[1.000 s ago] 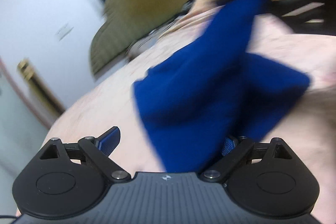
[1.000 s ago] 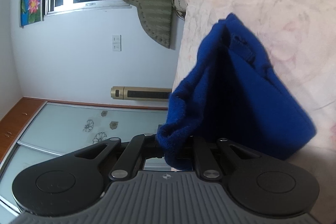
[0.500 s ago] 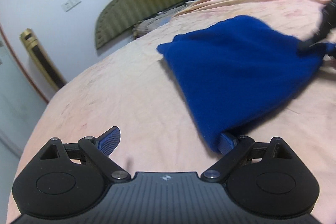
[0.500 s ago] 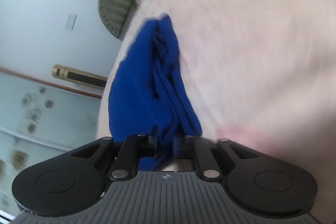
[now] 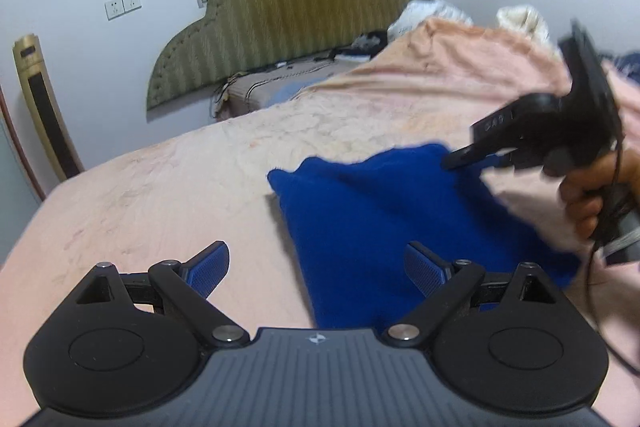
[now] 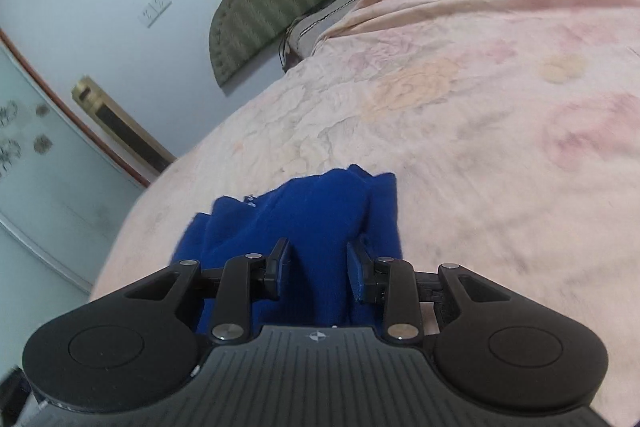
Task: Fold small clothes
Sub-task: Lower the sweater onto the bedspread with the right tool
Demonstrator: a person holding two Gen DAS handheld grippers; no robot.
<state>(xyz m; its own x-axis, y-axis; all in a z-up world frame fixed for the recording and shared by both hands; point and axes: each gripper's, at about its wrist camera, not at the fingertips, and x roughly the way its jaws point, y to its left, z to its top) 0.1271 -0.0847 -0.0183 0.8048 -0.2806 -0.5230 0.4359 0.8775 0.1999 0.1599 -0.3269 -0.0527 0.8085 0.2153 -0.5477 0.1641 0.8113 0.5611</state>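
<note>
A small blue garment [image 5: 380, 219] lies folded on the pink bed cover [image 5: 160, 187]. My left gripper [image 5: 318, 265] hovers open at its near edge, with nothing between the pads; the cloth lies below its right finger. In the left wrist view my right gripper [image 5: 452, 163], held by a hand [image 5: 592, 187], reaches over the garment's far corner. In the right wrist view the right gripper [image 6: 318, 267] has its jaws apart and closing, with a ridge of the blue garment [image 6: 312, 211] between the pads, which do not visibly squeeze it.
A green padded headboard [image 5: 280, 7] stands against the far wall, with a gold standing unit [image 5: 40, 99] at the left. Bunched pink bedding [image 5: 460, 55] and other cloth pile up at the back right. The bed cover [image 6: 480, 147] stretches flat to the right of the garment.
The garment, swung in the air a second ago, now lies on the bed. The right jaws, tight on its edge before, stand apart. The left gripper has drawn back and up, staying open.
</note>
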